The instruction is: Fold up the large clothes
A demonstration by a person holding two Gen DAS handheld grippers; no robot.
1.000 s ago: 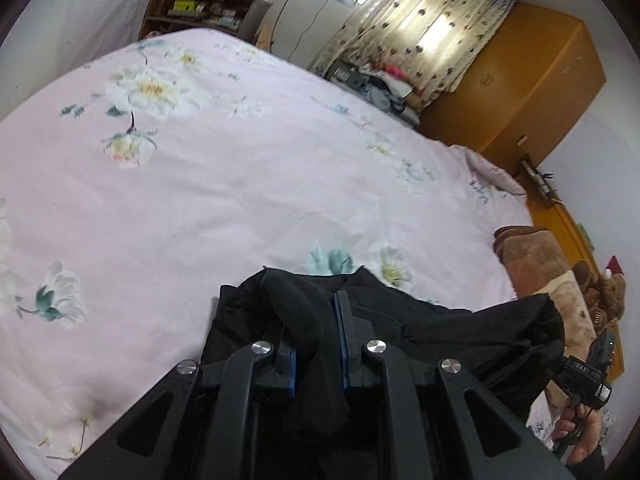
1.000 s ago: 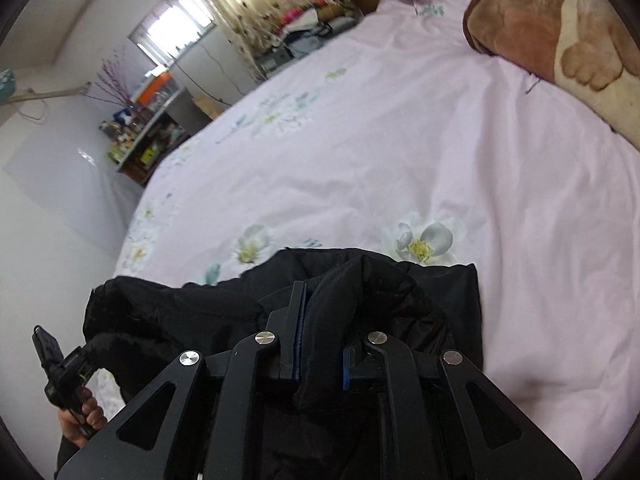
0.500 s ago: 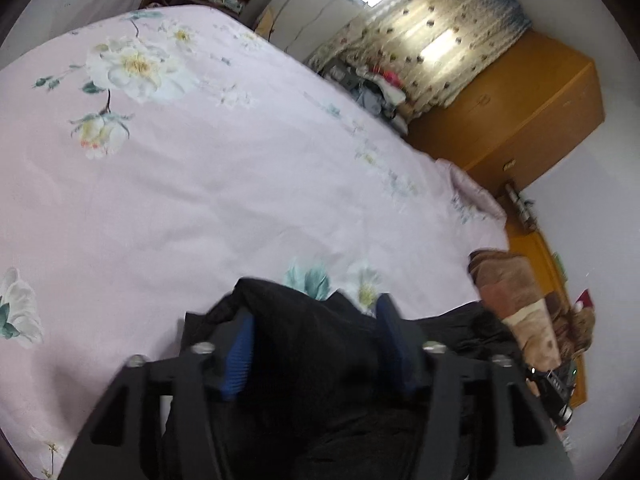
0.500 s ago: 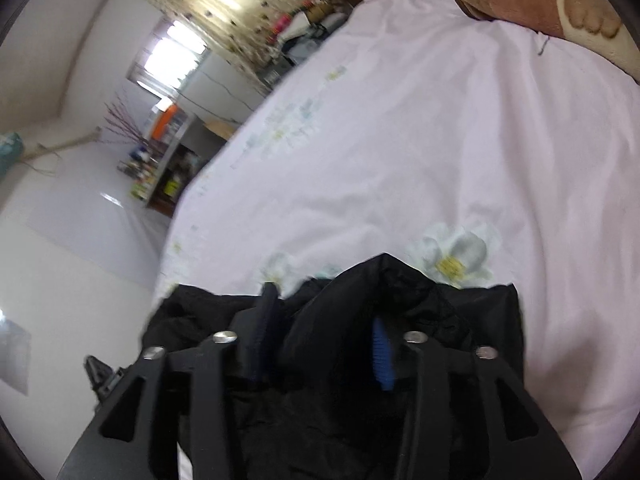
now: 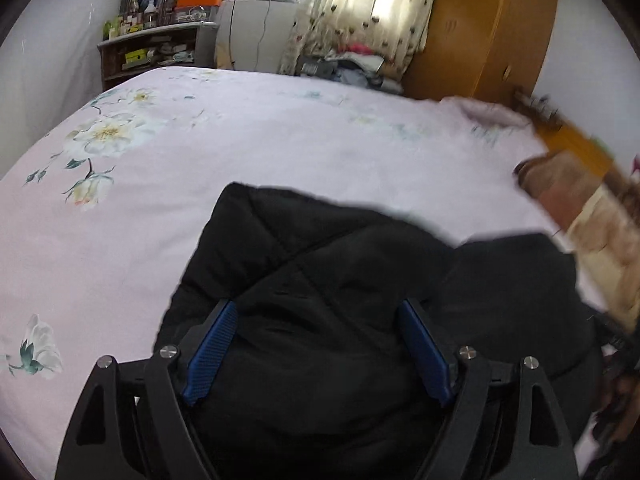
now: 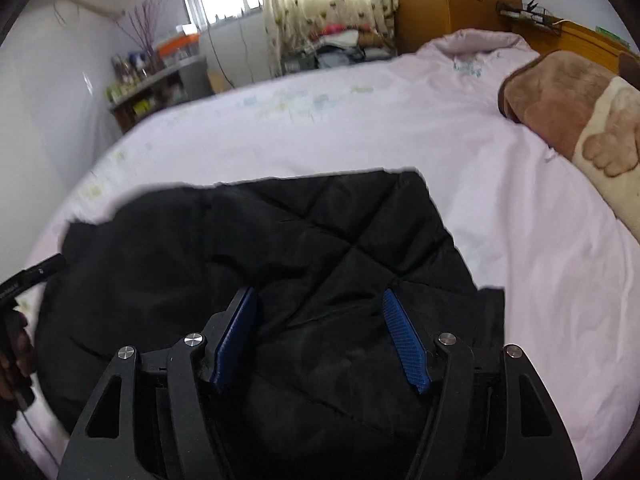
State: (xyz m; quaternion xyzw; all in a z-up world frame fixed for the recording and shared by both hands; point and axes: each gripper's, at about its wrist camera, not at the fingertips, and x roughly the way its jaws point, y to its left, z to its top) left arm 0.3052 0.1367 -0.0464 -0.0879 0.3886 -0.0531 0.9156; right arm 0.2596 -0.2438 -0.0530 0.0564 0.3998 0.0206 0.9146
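A black quilted jacket (image 5: 320,264) lies folded on the pink floral bed (image 5: 160,208); it also shows in the right wrist view (image 6: 280,240). My left gripper (image 5: 318,316) is open over the jacket's left part, its blue pads (image 5: 212,344) wide apart with fabric below them. My right gripper (image 6: 320,304) is open over the jacket's right part, its blue pads (image 6: 404,344) also apart. Neither holds cloth. The left gripper's tip (image 6: 36,276) shows at the left edge of the right wrist view.
A brown and cream blanket (image 6: 572,120) lies at the bed's right side. A wooden wardrobe (image 5: 488,28) and curtained window (image 5: 360,12) stand beyond the bed. A cluttered shelf (image 5: 156,52) is at the back left. The bed sheet (image 6: 520,260) stretches around the jacket.
Both grippers were shut on bunched jacket fabric a second ago; they have opened and let it go. The jacket now lies flatter on the bed, and both cameras have tilted up.
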